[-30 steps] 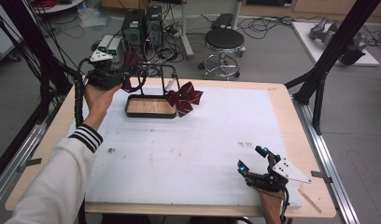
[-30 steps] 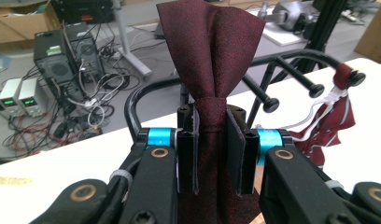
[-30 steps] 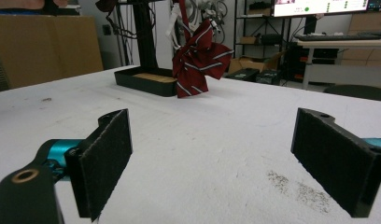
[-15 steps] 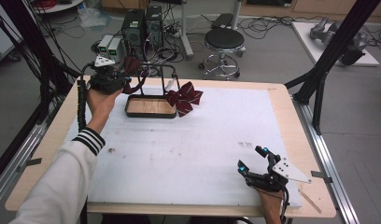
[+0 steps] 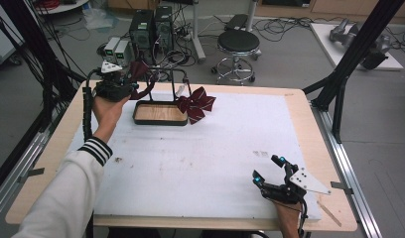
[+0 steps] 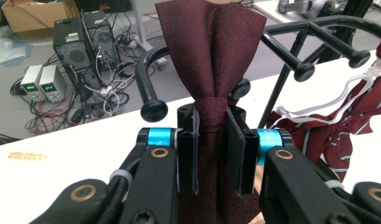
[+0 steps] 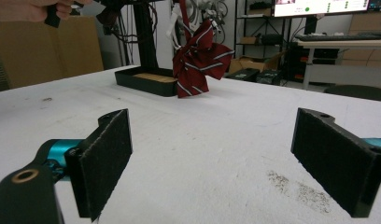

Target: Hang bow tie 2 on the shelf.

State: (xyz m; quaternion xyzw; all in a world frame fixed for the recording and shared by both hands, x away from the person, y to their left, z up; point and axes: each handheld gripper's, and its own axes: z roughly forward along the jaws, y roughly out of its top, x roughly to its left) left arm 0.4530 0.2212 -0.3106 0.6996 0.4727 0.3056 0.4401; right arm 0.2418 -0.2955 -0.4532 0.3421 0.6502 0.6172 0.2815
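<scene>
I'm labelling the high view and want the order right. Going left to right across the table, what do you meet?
Left claw shut on a dark red bow → black tray → striped bow → right claw, open, at the near right corner.

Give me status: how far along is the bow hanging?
Done: a striped maroon bow already hangs by its white strap from the black metal rack. In hand: the left gripper is shut on a plain dark red fabric bow, raised near the rack's knobbed prongs. Left: hooking it on. The right gripper rests open near the table's front edge.
</scene>
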